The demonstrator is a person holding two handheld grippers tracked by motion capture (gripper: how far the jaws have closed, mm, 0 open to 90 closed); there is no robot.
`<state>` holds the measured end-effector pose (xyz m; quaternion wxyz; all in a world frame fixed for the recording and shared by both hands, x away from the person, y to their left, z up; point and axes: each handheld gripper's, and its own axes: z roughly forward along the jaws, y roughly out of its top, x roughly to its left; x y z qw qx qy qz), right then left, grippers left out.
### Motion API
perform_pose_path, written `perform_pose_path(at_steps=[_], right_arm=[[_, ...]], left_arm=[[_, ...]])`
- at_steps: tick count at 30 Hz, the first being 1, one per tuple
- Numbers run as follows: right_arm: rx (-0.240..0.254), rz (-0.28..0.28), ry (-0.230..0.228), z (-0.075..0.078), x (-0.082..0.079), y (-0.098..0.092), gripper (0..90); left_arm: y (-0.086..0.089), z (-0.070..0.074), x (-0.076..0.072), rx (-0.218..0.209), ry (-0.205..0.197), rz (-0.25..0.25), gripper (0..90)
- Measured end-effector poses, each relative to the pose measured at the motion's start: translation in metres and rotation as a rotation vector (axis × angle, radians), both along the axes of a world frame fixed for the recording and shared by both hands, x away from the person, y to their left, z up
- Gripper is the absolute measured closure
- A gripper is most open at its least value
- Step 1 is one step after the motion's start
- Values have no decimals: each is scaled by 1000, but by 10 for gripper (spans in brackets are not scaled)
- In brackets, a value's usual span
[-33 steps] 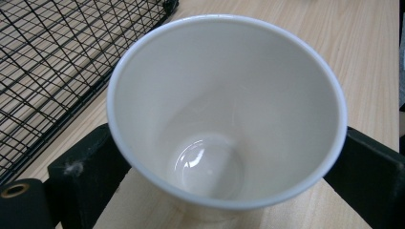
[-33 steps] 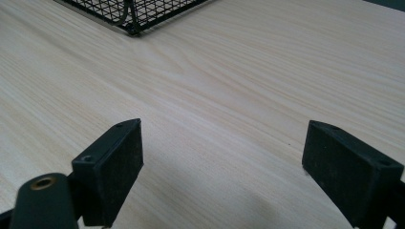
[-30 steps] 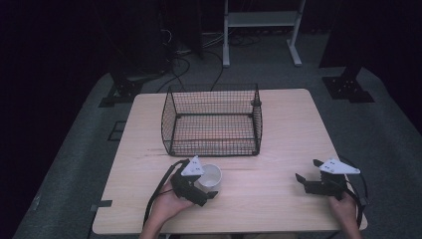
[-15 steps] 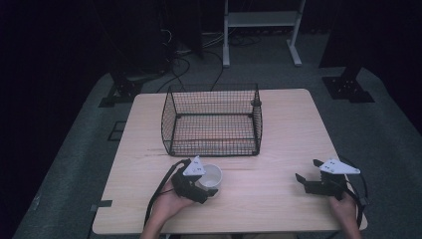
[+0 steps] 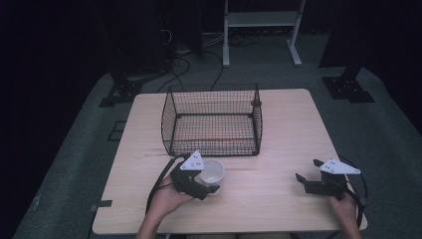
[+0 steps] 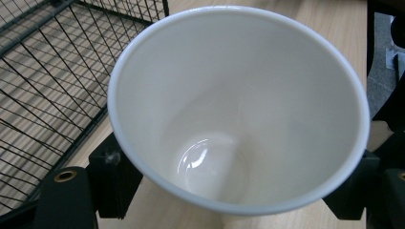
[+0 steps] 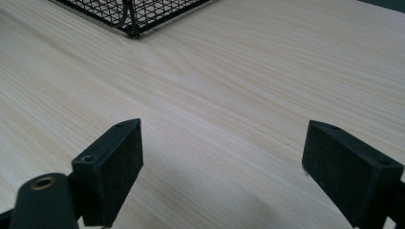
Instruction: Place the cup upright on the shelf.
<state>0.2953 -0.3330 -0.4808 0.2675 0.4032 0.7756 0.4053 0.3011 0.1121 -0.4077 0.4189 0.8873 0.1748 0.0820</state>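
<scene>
The left gripper (image 5: 209, 183) is held low from behind by the left hand (image 5: 166, 199), its jaws having just closed, one pressed on each side of a cup (image 6: 239, 109). The right gripper (image 5: 304, 180) sits level in the right hand (image 5: 344, 209), jaws wide apart with nothing between them, pointing toward the left gripper.

Glossy white paper cup (image 6: 239, 109), black wire-mesh basket (image 5: 211, 121) with a square grid pattern, pale wooden table (image 5: 278, 144) with fine straight grain, grey carpet floor (image 5: 383, 129)
</scene>
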Motion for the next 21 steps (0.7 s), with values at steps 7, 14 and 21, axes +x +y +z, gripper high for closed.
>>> perform_pose_path(at_steps=[7, 14, 21], right_arm=[[10, -2, -1, 0, 0, -1, 131], [14, -1, -2, 0, 0, -2, 131], [17, -2, -1, 0, 0, -2, 131]], left_arm=[[-4, 14, 5, -2, -13, -20, 209], [-5, 26, 9, -4, -27, -27, 209], [-4, 39, 13, 3, -44, -30, 209]])
